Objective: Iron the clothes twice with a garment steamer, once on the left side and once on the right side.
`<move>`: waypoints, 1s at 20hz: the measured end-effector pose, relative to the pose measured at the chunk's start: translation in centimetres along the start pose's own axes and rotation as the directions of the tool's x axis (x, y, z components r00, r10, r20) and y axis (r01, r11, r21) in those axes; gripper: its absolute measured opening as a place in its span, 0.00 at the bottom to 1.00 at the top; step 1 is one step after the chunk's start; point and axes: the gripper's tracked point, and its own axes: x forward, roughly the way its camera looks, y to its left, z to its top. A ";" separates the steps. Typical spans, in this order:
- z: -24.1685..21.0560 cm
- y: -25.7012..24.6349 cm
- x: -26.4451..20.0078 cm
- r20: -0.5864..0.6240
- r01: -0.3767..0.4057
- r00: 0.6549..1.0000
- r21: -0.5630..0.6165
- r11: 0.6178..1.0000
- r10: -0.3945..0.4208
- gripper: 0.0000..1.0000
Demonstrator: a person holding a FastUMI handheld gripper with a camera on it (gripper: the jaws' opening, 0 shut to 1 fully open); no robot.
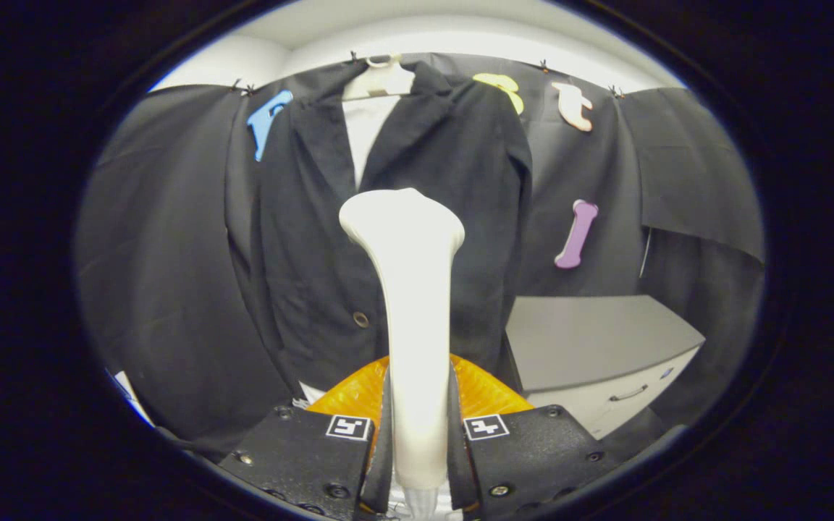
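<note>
Both fingers (377, 441) of the gripper (418, 434) press against the handle of the white garment steamer (413, 304), one on each side, so the tool is clamped between them. Its long axis runs straight ahead from the fingers, standing upright, with the flared head at the far end pointing toward the black jacket (316, 239), which hangs on a white hanger (381, 78) against the booth's wall. Low to the right of the jacket stands a grey cabinet (598, 347) with a drawer handle, and something orange (348, 398) lies just behind the fingers.
</note>
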 end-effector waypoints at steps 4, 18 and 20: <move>6.1 3.9 -1.0 0.092 -0.044 0.995 0.003 0.999 0.043 0.34; 20.7 17.2 1.2 0.259 0.010 0.966 -0.079 0.997 0.010 0.34; 21.1 17.8 2.3 0.260 0.037 0.965 -0.105 0.994 -0.009 0.34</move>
